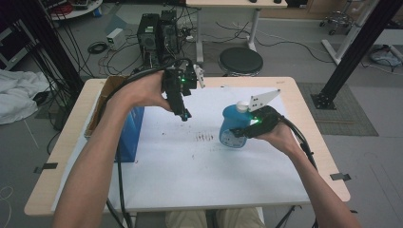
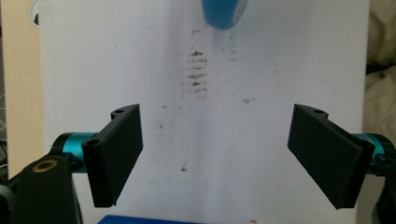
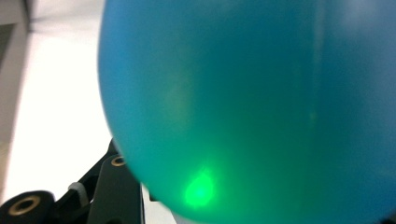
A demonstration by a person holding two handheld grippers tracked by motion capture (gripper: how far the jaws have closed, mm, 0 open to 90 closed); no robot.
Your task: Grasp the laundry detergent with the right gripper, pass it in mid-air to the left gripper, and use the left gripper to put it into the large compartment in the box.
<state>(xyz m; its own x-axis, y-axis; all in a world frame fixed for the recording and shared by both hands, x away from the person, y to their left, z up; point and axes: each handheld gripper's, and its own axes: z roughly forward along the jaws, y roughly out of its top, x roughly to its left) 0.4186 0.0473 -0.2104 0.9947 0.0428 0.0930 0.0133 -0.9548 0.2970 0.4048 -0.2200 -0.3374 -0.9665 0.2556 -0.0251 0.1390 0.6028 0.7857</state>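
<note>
High view: right gripper point(image 1: 240, 132) jaws clamped on blue bottle point(image 1: 233, 124), right of frame centre, above white sheet point(image 1: 199, 180) on table point(image 1: 66, 142). Left gripper point(image 1: 184, 114) jaws wide apart, empty, upper centre. Advice: keep bottle upright, grip firm; approach dark stains point(image 1: 204, 137) slowly.

The blue bottle point(image 3: 243, 107) sits so close in the right gripper view that it blurs — its top, base and right side run off the picture, and it covers the jaws. In the left gripper view the top edge cuts it, leaving its rounded bottom. In the high view the right gripper point(image 1: 247, 129) hides part of it — the blue box point(image 1: 129, 130) lies partly behind the left forearm.
</note>
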